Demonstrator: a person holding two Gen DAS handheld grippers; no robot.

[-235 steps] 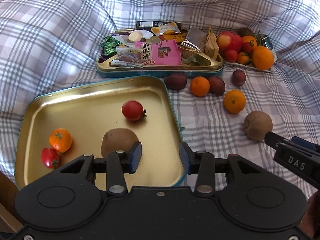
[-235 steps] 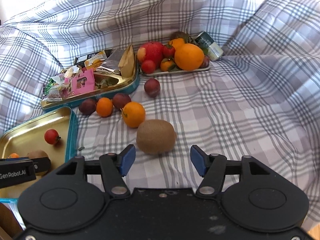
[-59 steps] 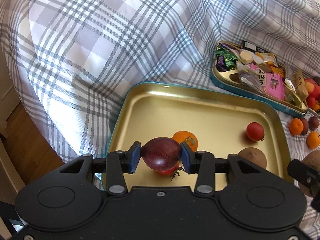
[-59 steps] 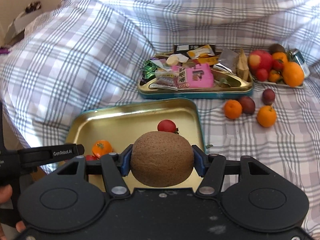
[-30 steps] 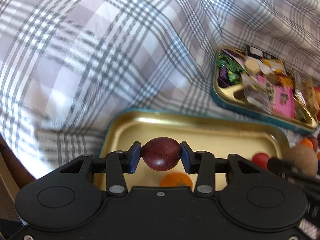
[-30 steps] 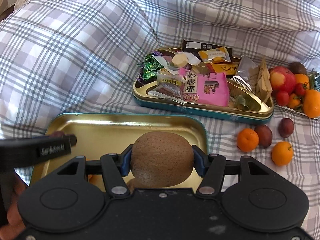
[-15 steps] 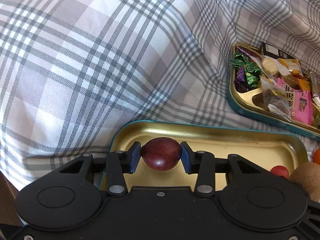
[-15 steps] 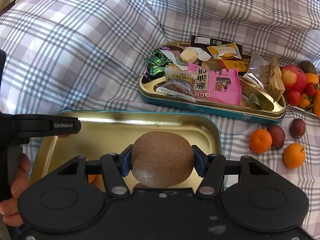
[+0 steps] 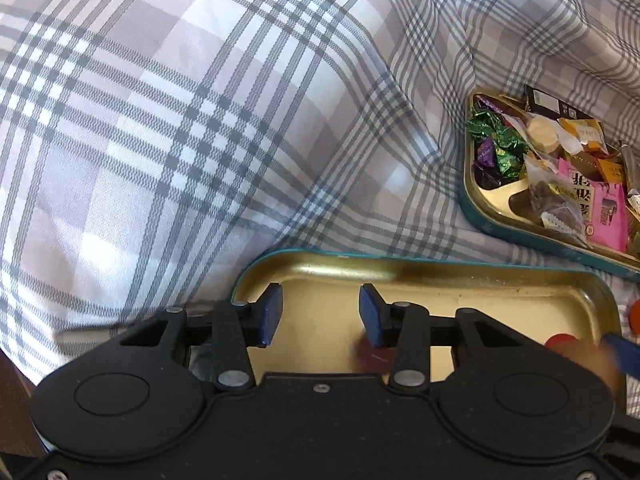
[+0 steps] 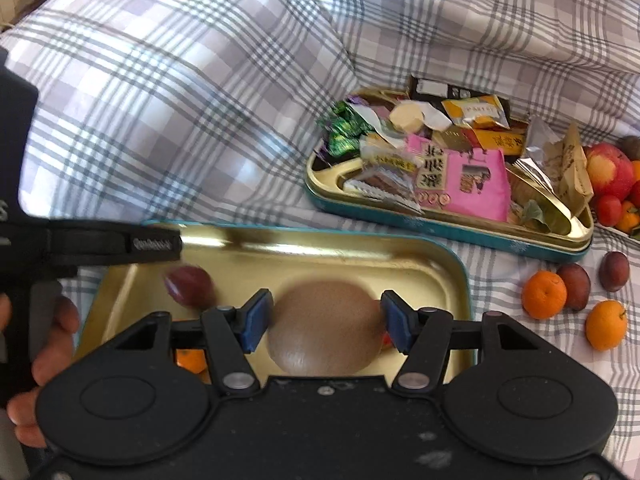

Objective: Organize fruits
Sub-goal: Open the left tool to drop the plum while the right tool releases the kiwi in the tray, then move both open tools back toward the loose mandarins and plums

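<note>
My left gripper [image 9: 320,312] stands open over the far left corner of the gold tray [image 9: 480,292], with nothing between its pads. The dark plum [image 10: 190,286] shows blurred on the tray floor, under the left gripper's finger [image 10: 152,245]. In the left wrist view the plum [image 9: 370,356] is a blur beside the right finger. My right gripper [image 10: 326,320] hangs over the tray [image 10: 320,248]. The brown kiwi [image 10: 324,328] is blurred and lower between its blue pads, which do not seem to press on it. A small orange tomato [image 10: 191,360] and a red tomato [image 9: 560,340] lie in the tray.
A teal snack tin [image 10: 440,232] full of wrappers lies behind the tray on the right. Two oranges [image 10: 544,294] and two plums [image 10: 574,286] lie loose on the checked sheet. An apple [image 10: 608,170] sits on a plate far right. A pillow [image 10: 160,100] rises on the left.
The plum has left the left gripper's pads and dropped to the tray. The kiwi has slipped lower from between the right pads. Both hands stayed nearly still.
</note>
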